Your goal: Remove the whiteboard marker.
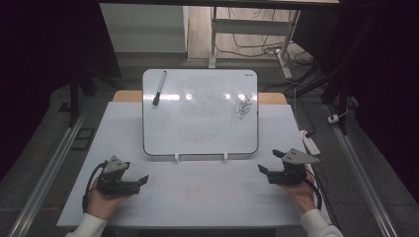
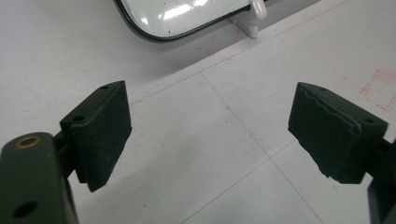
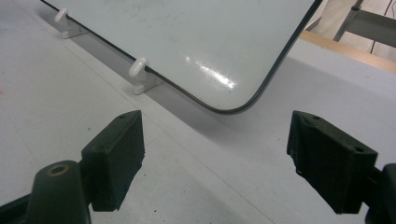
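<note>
A small whiteboard (image 1: 200,113) leans on two white feet in the middle of the white table (image 1: 197,197). A black marker (image 1: 159,88) clings to its upper left, and a black scribble (image 1: 243,106) marks its right side. My left gripper (image 1: 137,177) rests near the table's front left, held in a hand, jaws open and empty. My right gripper (image 1: 271,161) sits at the front right, also open and empty. In the left gripper view the open gripper (image 2: 210,121) points at bare table below the board's corner (image 2: 177,18). In the right gripper view the open gripper (image 3: 215,149) faces the board's lower corner (image 3: 205,51).
A white power strip (image 1: 311,143) lies off the table's right edge. Metal rails (image 1: 44,173) run along both sides of the table. A desk frame with cables (image 1: 257,34) stands beyond the table. Faint red marks (image 2: 380,88) show on the tabletop.
</note>
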The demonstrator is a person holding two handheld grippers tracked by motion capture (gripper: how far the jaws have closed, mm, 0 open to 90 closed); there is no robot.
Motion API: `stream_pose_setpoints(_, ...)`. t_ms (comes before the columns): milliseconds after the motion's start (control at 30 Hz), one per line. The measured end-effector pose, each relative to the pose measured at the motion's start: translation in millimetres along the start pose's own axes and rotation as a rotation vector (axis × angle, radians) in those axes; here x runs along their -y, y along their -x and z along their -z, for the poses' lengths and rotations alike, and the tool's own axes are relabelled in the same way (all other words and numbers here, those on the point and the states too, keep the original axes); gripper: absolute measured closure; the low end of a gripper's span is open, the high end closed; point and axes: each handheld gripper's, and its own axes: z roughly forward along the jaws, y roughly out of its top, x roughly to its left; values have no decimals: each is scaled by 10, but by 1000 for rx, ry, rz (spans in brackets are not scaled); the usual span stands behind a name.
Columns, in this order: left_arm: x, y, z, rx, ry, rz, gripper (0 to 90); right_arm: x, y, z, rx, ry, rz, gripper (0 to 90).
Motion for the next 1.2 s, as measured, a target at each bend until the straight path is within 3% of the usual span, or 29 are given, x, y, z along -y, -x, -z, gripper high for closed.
stream_pose_setpoints(233, -31, 4, 15, -3, 4, -6, 157, 4, -18, -1, -1, -13, 6, 223)
stream_pose_setpoints(333, -67, 10, 31, -20, 2, -17, 163, 11, 9, 9, -2, -5, -19, 227)
stream_pose_setpoints(600, -294, 28, 95, -47, 23, -39, 170, 10, 10, 10, 4, -1, -28, 241)
stream_pose_setpoints(767, -557, 33, 93, -69, 25, -56, 175, 20, 9, -1, -4, -8, -40, 255)
stream_pose_setpoints(1067, -1215, -85, 38, -95, 38, -87, 183, 29, 5, 5, -1, -1, -37, 290)
stream_pose_setpoints(1200, -1450, -153, -20, -103, 45, -81, 189, 42, -6, -15, -9, -10, -41, 290)
